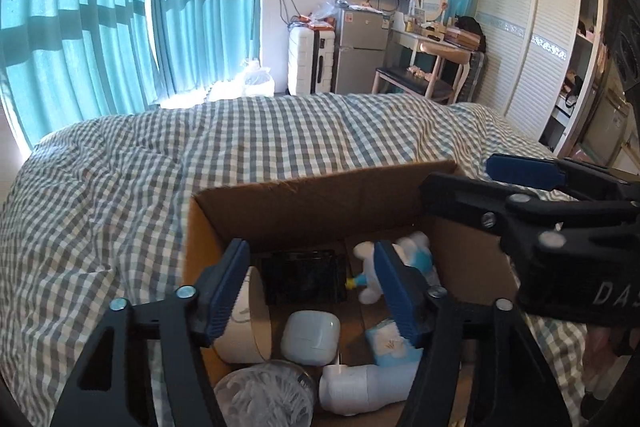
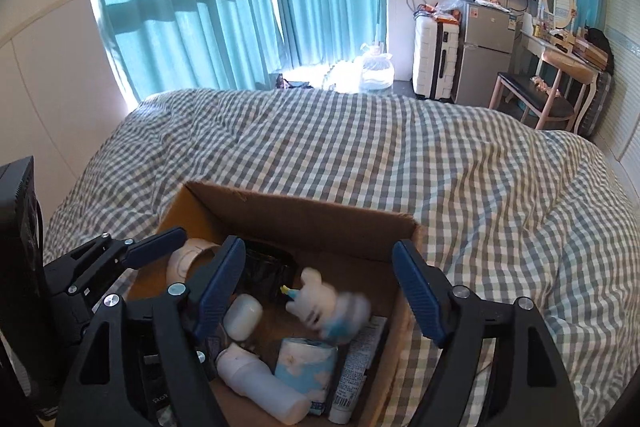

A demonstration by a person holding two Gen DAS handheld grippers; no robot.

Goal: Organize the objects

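Both grippers, left (image 1: pixel 312 291) and right (image 2: pixel 320 291), spread apart, empty, over box (image 2: pixel 304 211) on bed (image 2: pixel 440 163). Items already inside; toy (image 2: pixel 332 301) at box's 12 o'clock. Probably near done; next, withdrawing or checking for strays.

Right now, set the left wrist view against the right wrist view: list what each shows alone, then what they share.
Only the left wrist view shows the louvered wardrobe and a clear jar at the box's near end. Only the right wrist view shows a tube lying against the box's right wall and a water jug by the curtains. Both show the cardboard box on the checked bedspread, the white plush toy, white bottle, tissue pack, and both open grippers, left and right.
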